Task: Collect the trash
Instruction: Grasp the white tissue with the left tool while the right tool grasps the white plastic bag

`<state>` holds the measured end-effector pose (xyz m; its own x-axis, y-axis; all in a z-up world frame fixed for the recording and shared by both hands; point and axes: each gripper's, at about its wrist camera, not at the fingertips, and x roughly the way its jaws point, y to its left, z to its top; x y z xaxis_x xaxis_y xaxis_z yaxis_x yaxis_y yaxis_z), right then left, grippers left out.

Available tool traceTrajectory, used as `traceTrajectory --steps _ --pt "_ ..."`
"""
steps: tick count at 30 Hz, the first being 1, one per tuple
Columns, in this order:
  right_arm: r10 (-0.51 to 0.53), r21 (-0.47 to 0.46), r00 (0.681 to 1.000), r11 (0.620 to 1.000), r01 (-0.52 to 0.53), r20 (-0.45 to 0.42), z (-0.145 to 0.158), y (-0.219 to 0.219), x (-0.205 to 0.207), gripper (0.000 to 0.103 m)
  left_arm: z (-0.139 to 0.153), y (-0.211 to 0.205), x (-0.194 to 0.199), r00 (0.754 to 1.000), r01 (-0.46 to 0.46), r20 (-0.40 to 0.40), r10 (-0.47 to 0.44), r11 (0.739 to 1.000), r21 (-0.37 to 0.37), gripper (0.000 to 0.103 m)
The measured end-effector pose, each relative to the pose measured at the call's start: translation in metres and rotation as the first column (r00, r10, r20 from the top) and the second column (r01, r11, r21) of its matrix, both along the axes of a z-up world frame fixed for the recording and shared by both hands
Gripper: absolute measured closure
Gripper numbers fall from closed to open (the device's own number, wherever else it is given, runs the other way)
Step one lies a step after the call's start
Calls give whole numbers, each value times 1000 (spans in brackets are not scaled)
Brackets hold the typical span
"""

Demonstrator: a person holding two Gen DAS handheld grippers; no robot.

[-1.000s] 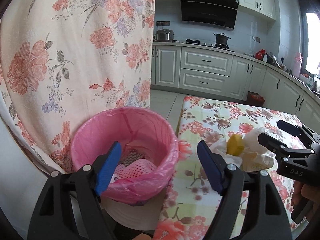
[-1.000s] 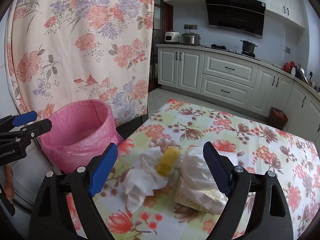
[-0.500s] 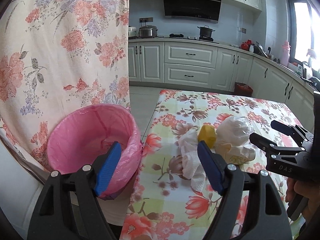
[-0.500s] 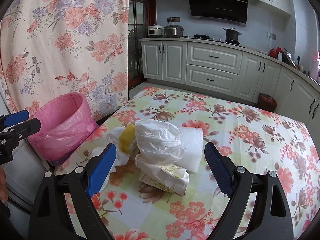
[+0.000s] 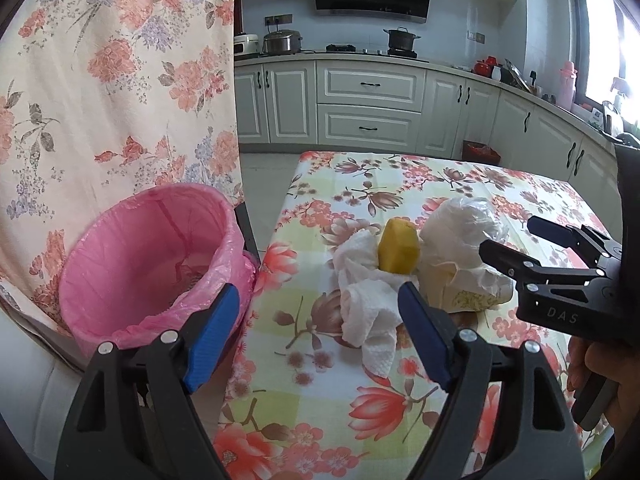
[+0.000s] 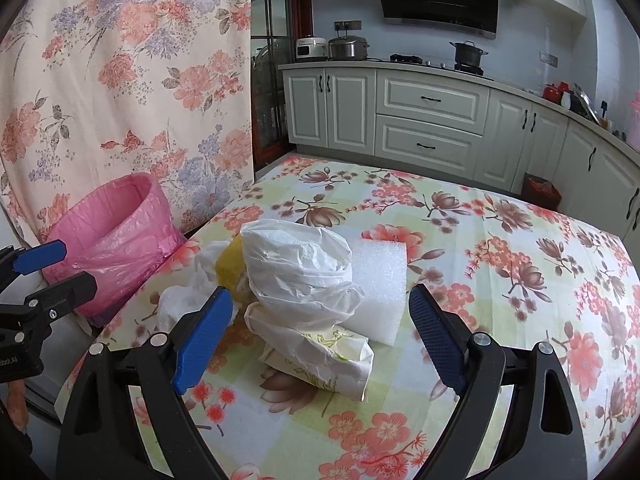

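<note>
On floral tablecloth (image 6: 500, 240) — kitchen cabinets (image 6: 432, 120) (white), curtain (image 6: 120, 80)

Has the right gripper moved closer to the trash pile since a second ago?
Yes. The right gripper now frames the white plastic bag, forward across the floral tablecloth.

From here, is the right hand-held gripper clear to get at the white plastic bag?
Probably yes. The right hand-held gripper is open, with the white plastic bag straight ahead between its fingers. Nothing lies between them; only the foam block crowds its right side.
</note>
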<state>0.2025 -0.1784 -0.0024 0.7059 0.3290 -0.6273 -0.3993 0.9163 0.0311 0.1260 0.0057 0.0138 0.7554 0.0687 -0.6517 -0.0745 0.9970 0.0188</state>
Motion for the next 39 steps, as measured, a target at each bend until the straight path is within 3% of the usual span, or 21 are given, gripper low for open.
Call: traceTrajectory --steps 8,10,12,18,32,37,39 --pt "33 -40 999 999 -34 -7 -7 20 22 19 -14 -2 10 999 -2 -33 2 1000 21 24" --pt "39 -48 999 998 -40 -23 -11 23 27 27 -17 -2 11 999 -3 -37 4 1000 28 22" --pt "51 -44 998 998 -53 -45 -15 25 31 42 -19 -3 13 999 -1 -43 2 1000 30 21" --pt "57 -51 997 997 -59 -45 -18 24 30 55 -34 -9 22 997 18 -71 -16 999 28 21" --pt "12 14 1000 1000 -12 2 8 -6 9 56 -65 -26 53 987 49 -152 -53 998 -35 22" --pt "-1 35 1000 999 1 7 12 -15 0 56 -75 -25 59 982 43 -182 -53 997 -61 40" --pt "-5 43 1000 999 5 5 12 -19 -4 56 -77 -24 60 980 46 -191 -60 996 -78 60"
